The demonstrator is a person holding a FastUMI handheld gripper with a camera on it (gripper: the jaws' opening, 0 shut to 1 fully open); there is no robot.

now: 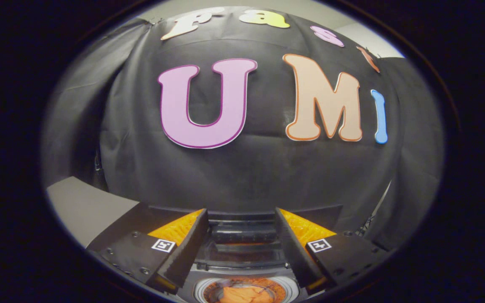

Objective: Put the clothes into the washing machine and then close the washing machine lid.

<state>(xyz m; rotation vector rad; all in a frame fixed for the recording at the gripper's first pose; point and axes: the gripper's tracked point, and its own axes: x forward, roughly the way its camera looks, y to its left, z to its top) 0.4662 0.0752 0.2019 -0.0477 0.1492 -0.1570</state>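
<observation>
My gripper [241, 212] is open, its fingers spread wide with nothing between them. Below and between the fingers sits the small washing machine [242, 265] with a dark top. Its round drum opening [203, 290] shows at the near side. Orange clothes [240, 295] lie inside the drum. Just beyond the opening a dark panel [242, 232] stands across the back of the machine; it looks like the raised lid, though I cannot tell for sure. The fingers hover above the machine and touch nothing.
A grey tabletop [86, 206] stretches away beyond the left finger. The black cloth wall [242, 176] hangs close behind the machine. Thin cables or rods [371, 223] show past the right finger.
</observation>
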